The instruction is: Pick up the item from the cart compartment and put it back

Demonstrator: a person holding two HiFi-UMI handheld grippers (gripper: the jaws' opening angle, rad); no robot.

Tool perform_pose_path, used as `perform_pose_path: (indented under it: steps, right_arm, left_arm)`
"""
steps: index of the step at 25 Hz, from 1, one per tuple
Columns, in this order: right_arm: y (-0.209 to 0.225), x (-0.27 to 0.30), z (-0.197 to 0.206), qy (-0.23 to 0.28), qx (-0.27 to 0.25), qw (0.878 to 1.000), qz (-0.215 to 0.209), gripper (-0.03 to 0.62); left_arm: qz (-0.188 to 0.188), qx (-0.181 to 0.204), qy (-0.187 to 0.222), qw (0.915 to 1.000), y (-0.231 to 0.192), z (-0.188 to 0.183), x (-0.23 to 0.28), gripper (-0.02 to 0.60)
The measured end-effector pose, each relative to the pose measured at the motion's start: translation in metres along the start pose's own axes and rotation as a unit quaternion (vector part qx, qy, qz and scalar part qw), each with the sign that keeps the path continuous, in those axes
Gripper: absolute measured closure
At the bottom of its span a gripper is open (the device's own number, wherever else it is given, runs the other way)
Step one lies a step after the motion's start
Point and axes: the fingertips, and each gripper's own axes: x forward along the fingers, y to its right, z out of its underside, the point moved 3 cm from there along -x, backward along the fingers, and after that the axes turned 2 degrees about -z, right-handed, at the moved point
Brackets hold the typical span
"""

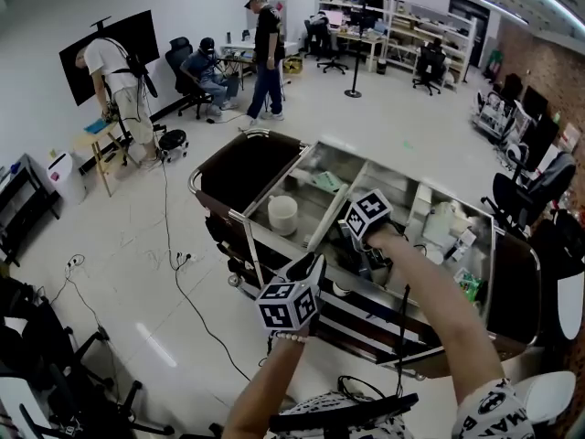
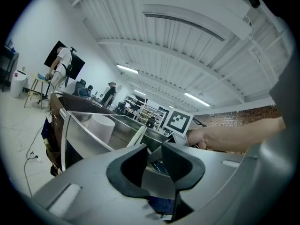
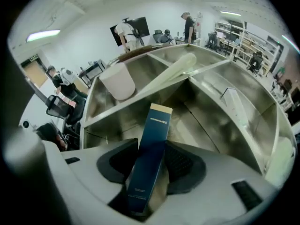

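Looking down in the head view, one steel cart (image 1: 242, 167) carries one white tub (image 1: 282, 215) in the compartment beside its dark end section. The right gripper (image 1: 366, 250) points steeply down into the next compartment, near the cart's near edge. The left gripper (image 1: 304, 268) is held just outside that near edge. Each gripper bears one cube of black-and-white square markers. The task's item cannot be made out in this view.

Left gripper view: the left gripper (image 2: 154, 156) points almost level across the cart. Its two pads stand a narrow gap apart with nothing gripped between them. The white tub (image 2: 101, 128) and the marker cube of the right gripper (image 2: 178, 121) lie beyond it.

Right gripper view: one dark blue box (image 3: 150, 158) stands between the pads of the right gripper (image 3: 151, 149). Both pads lie against its long sides, with no gap visible at pad level. The long axis of the box runs from the jaw throat towards the compartment floor, leaning slightly right. Its pale gold end points away from the camera. White lettering runs along its face and a second block sits near the lower end; both are too small to read. The white tub (image 3: 117, 81) sits beyond the divider.
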Motion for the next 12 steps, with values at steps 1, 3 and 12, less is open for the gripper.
perform_pose_path:
  steps: [1,3,12]
  right_arm:
    - [-0.002,-0.006,-0.001,0.018,0.011,1.000,-0.011,0.402]
    - [-0.004,-0.019,-0.003,0.054,0.031,0.998,-0.032,0.405]
    - [-0.020,-0.080,-0.014,0.187,0.046,0.978,-0.077,0.411]
  left_arm:
    - [0.001,-0.001,0.001,1.0000,0.001,0.000,0.000,0.483]
    - [0.004,-0.001,0.002,1.0000,0.003,0.000,0.001,0.483]
    - [0.015,0.014,0.005,0.9998,0.019,0.000,0.001,0.483]
